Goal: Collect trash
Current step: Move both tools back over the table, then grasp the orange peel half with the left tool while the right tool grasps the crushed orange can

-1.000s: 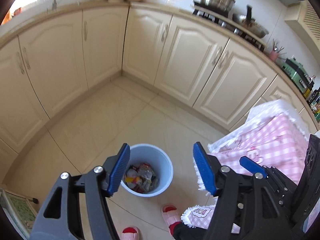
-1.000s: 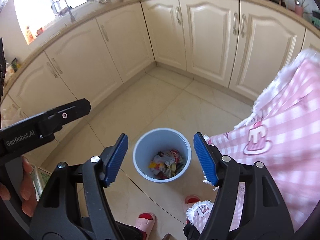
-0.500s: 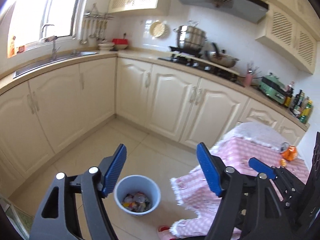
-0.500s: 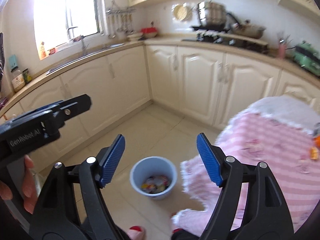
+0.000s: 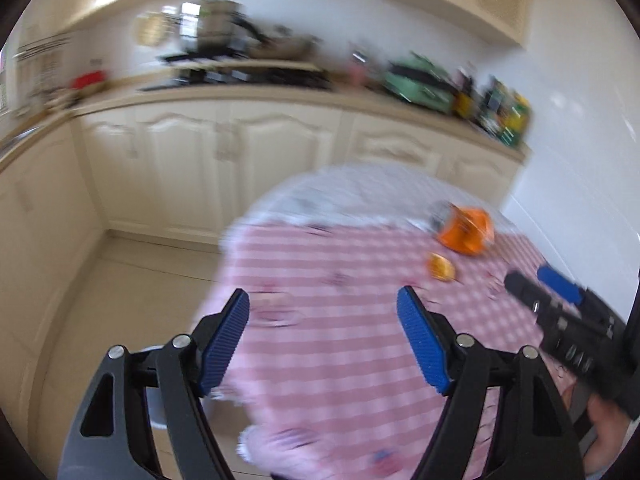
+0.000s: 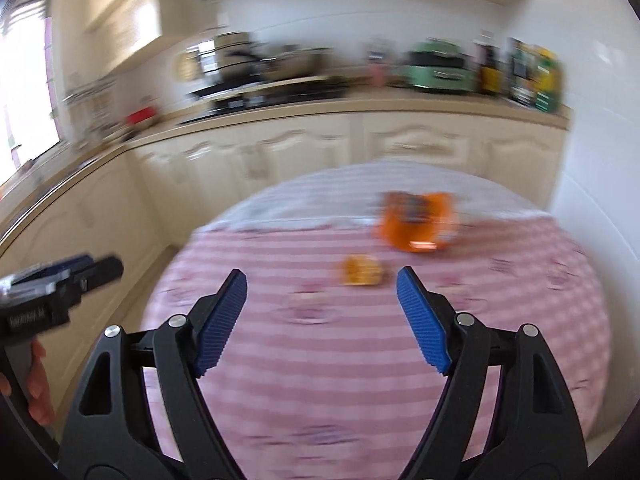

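Hovering over a round counter point(image 6: 360, 380) draped in pink checked cloth, the left hand-held gripper point(image 5: 323, 340) and the right hand-held gripper point(image 6: 320, 318) both stand spread wide, holding nothing. The trash lies toward the far side of the cloth: a crumpled orange wrapper point(image 6: 416, 222) and, just nearer, a small orange scrap point(image 6: 360, 271) (both blurred, so what they are exactly is unclear). The scrap sits ahead of the right gripper, apart from its fingertips. Cream cabinets point(image 6: 280, 152) run behind.
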### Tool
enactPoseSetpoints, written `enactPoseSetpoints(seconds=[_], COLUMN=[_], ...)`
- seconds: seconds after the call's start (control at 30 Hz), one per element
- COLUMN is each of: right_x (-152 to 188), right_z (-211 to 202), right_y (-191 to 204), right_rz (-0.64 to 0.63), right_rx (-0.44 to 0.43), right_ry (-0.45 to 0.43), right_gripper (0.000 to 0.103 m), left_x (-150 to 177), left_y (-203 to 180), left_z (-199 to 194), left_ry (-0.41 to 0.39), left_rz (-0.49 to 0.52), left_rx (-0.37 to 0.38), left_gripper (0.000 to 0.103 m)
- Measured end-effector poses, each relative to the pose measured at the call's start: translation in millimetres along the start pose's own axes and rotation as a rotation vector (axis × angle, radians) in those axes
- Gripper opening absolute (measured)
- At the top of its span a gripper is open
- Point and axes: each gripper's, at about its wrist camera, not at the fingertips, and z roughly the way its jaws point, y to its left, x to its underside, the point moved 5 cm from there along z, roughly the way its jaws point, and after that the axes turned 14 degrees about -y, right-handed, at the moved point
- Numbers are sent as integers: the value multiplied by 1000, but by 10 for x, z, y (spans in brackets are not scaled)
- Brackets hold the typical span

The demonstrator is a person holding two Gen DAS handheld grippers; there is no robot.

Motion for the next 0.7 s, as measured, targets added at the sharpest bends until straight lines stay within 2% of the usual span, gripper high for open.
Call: enactPoseSetpoints(seconds=[0.1, 0.27, 0.53, 0.63, 0.67, 0.7], right_x=[-1, 26, 30, 0, -10, -20], right_z=[118, 326, 730, 911, 956, 1022], right_y=[-532, -958, -1182, -1204, -1200, -1188], right_rz=[38, 78, 109, 126, 128, 128], right_rx=[74, 111, 105, 93, 89, 86], right_ry=[21, 66, 130, 148, 150, 158], right_gripper=[77, 77, 77, 77, 77, 77], left_x=[115, 226, 332, 341, 329, 318], left_y=[-459, -993, -1228, -1256, -1244, -1242], left_z=[417, 1014, 1551, 1658, 1685, 1701], left_ry=[72, 145, 241, 264, 264, 269], left_rz=[61, 153, 154, 146, 142, 141], left_rx=[57, 98, 116, 119, 120, 122], left_gripper=[75, 75, 73, 51, 39, 36])
